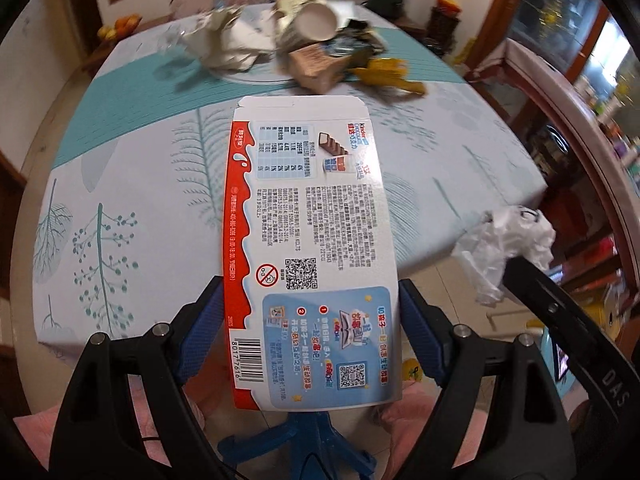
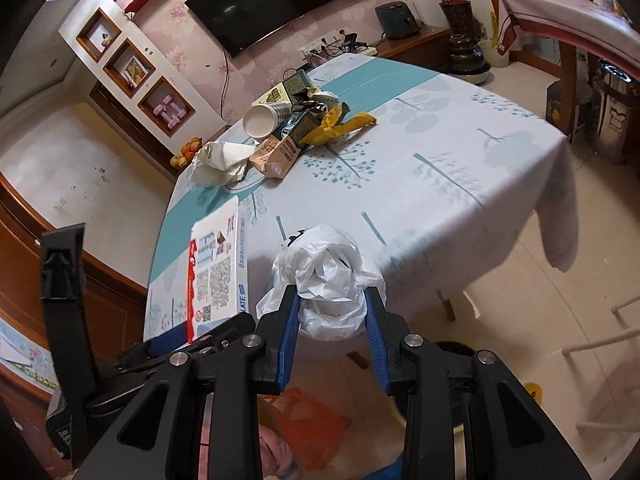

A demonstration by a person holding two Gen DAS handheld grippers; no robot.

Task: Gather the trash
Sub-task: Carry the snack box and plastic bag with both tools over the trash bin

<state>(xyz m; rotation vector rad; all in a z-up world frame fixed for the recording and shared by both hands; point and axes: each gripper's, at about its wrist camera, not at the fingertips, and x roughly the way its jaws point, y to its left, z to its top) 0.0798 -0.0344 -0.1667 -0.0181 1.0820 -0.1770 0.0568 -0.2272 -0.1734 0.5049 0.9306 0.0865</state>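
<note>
left gripper (image 1: 311, 320) clamping flat Kinder chocolate box (image 1: 308, 216), holding it over near worktop (image 1: 460, 152) edge | right gripper (image 2: 332, 312) clamping crumpled white plastic bag (image 2: 324, 276) | trash pile (image 2: 296, 128) sitting at far end

The flat chocolate box (image 1: 312, 256) says "Kinder CHOCOLATE" near its far end. By its barcode are the numbers "80177616". It has two square codes and red circles with "1" and "2". Seen from the right, its side (image 2: 242, 276) shows "8" and "LATE". A black strap (image 1: 612, 392) says "DAS".
</note>
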